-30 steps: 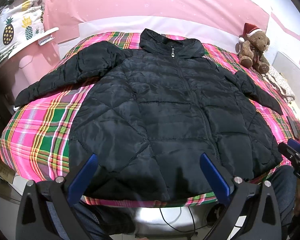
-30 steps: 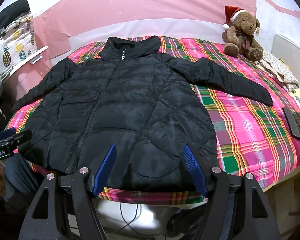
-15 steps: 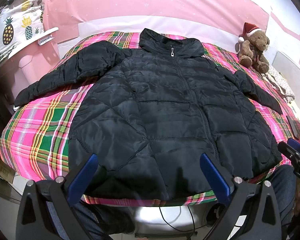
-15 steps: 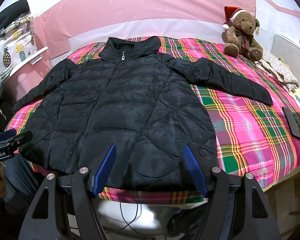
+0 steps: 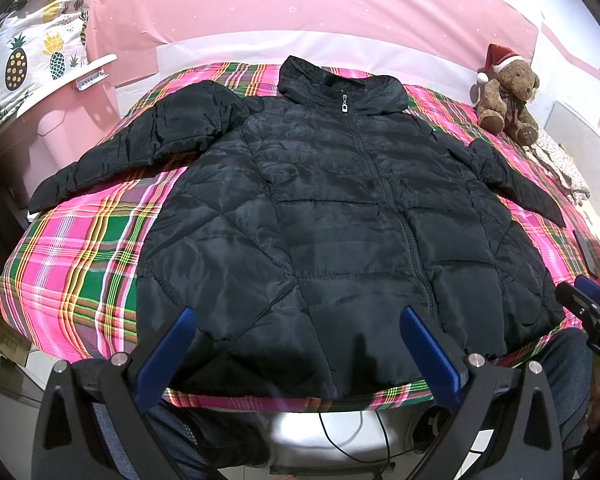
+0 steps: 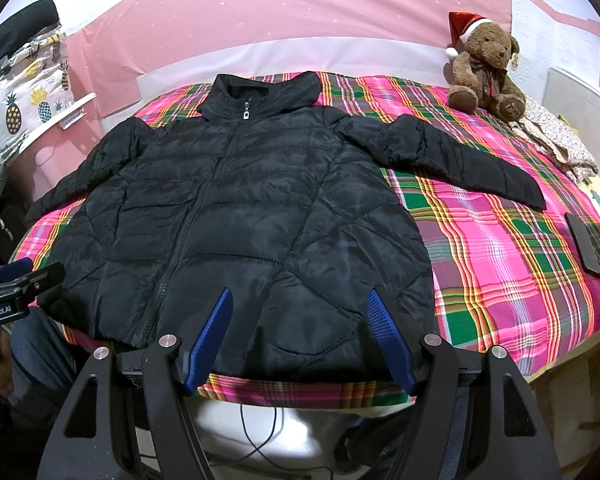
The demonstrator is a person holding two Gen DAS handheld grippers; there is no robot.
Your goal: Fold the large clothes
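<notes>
Here jacket (image 6: 236, 216) hem at plaid bed (image 6: 512, 276) near edge.

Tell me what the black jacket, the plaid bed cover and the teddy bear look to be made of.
Black jacket: likely a thin synthetic shell over padding; slight sheen, stitched quilt lines, puffy panels, metal-looking zip pull.
Plaid bed cover: woven cloth, matte; pink, green and yellow checks, lying flat with soft creases.
Teddy bear: brown plush, fuzzy; its red hat looks like felt or fleece, which one is unclear.
</notes>
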